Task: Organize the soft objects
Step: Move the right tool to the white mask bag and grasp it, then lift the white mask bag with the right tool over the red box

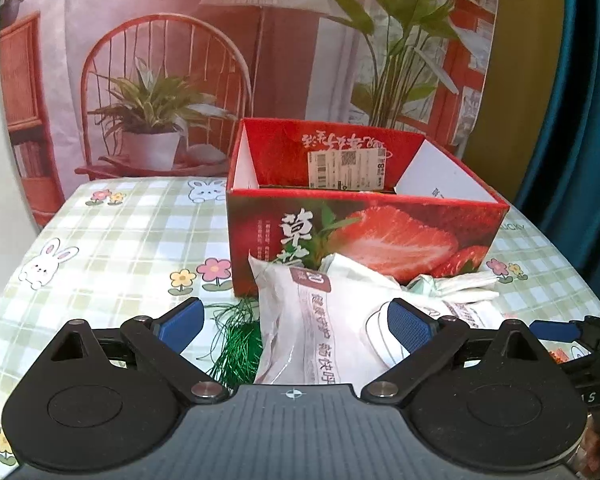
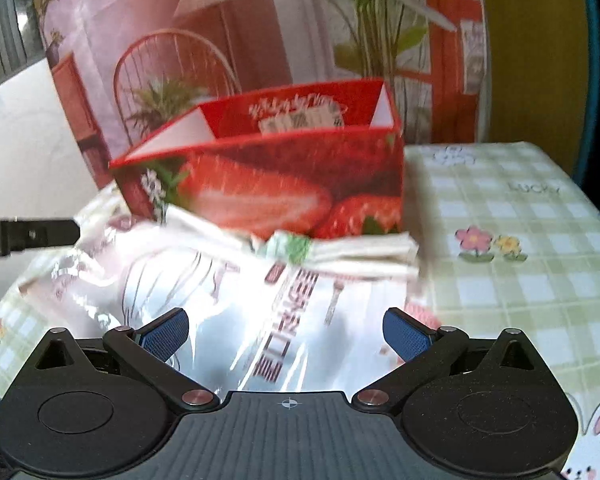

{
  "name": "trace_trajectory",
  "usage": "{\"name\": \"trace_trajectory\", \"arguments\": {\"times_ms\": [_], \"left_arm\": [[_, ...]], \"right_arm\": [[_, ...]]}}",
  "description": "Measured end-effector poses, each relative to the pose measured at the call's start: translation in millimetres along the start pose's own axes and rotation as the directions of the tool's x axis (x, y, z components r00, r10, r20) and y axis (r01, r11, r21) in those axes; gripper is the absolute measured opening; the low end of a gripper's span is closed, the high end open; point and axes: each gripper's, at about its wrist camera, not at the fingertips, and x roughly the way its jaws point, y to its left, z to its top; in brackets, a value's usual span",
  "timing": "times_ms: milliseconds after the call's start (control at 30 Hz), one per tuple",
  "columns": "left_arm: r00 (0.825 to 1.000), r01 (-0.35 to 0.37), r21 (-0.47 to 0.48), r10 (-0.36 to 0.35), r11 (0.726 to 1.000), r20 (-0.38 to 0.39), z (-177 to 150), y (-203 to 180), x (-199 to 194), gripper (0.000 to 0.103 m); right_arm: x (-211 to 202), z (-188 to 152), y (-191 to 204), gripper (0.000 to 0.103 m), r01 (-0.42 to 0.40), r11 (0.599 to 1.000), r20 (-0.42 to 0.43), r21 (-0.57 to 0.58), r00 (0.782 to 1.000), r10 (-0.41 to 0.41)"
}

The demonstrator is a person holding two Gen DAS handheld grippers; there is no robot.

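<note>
A white plastic packet [image 1: 300, 320] with red print lies just in front of the strawberry box [image 1: 360, 236], between the spread fingers of the left gripper [image 1: 296, 320], touching neither blue pad. The right gripper [image 2: 286, 334] hovers over the same crinkled packet [image 2: 228, 300], its fingers wide apart and holding nothing. A folded white cloth [image 2: 360, 250] and green tinsel [image 1: 236, 344] lie against the box's front on the checked surface [image 1: 120, 240]. Inside the box, only a label and a white flap show.
</note>
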Motion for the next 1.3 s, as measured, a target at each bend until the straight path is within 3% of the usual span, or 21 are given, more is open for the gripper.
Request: {"name": "trace_trajectory", "arguments": {"times_ms": [167,433,867,1300], "left_arm": [[0.999,0.011,-0.019,-0.012,1.0,-0.046,-9,5,11,0.093],[0.993,0.052,-0.101,-0.062,0.993,-0.098,-28,22,24,0.074],[0.989,0.064,-0.122,-0.079,0.991,-0.125,-37,24,33,0.074],[0.984,0.088,-0.127,-0.106,0.988,-0.144,-39,24,35,0.07]], "right_arm": [[6,-3,-2,0.102,0.009,1.0,-0.009,-0.001,1.0,-0.009],[17,-9,-14,0.103,0.011,0.999,-0.032,0.049,0.999,-0.01],[26,-13,-24,0.103,0.024,0.997,-0.039,0.078,0.999,-0.022],[35,-7,-39,0.097,-0.056,0.991,-0.046,0.123,0.997,0.062]]}}
